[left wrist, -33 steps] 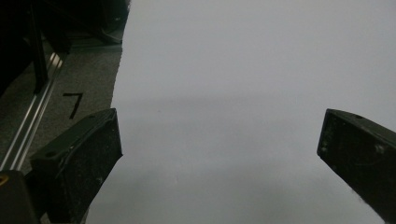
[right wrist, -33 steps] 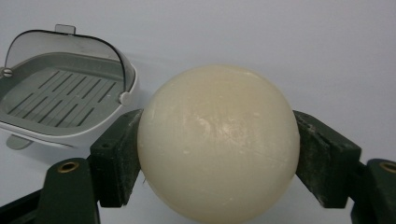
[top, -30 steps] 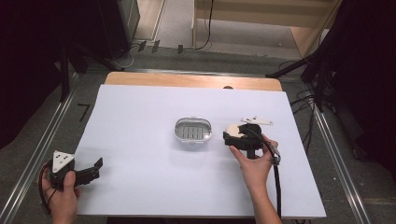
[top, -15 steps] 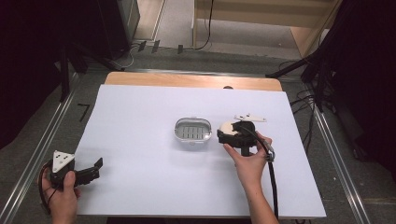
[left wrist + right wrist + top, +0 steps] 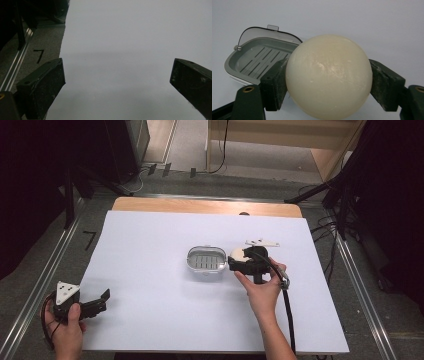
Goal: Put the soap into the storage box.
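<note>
Soap dish (image 5: 206,261) near tabletop (image 5: 150,245) centre, serves as landmark. Soap ball (image 5: 239,256) just right of dish, between jaws of right tongs (image 5: 234,264). Right hand (image 5: 262,287) right of dish and nearer person. Flat plate piece (image 5: 261,243) right of dish, behind soap ball. Left tongs (image 5: 102,300) far left of dish, at tabletop's near left edge, jaws spread over bare tabletop.

The soap dish (image 5: 206,261) sits mid-table with bare white tabletop (image 5: 150,285) all around it — nothing stands along its left and near sides. On its right, the right gripper (image 5: 235,263) with a round soap bar (image 5: 329,76) crowds the rim — the left gripper (image 5: 102,301) is well apart
</note>
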`<state>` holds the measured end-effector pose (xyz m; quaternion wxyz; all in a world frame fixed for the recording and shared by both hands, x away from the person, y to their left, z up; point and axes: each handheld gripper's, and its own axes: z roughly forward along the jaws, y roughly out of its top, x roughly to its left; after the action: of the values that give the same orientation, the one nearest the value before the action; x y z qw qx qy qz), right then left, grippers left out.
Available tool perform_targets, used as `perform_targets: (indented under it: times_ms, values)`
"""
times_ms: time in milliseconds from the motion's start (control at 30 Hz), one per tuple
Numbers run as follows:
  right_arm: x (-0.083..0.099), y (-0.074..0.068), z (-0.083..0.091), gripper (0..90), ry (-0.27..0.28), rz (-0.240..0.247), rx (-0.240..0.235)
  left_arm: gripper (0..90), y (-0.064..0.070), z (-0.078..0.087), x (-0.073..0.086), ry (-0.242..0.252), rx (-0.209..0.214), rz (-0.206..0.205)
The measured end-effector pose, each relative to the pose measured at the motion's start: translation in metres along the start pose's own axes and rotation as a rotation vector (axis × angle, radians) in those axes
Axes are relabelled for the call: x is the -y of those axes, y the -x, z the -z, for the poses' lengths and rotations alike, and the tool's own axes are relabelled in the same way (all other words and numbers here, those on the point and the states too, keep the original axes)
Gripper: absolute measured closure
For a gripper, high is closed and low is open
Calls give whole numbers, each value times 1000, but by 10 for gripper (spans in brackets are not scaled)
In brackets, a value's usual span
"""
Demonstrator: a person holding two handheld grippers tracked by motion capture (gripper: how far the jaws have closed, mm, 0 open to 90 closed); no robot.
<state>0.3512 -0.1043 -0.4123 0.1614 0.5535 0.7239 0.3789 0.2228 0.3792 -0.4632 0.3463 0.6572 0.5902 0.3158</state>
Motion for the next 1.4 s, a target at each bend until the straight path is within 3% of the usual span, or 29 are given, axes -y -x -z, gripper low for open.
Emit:
perform_targets:
  times_ms: [1400]
  values:
    - [-15,-36,-19,246,-7,36,-58,3,0,0,0,1,1,0]
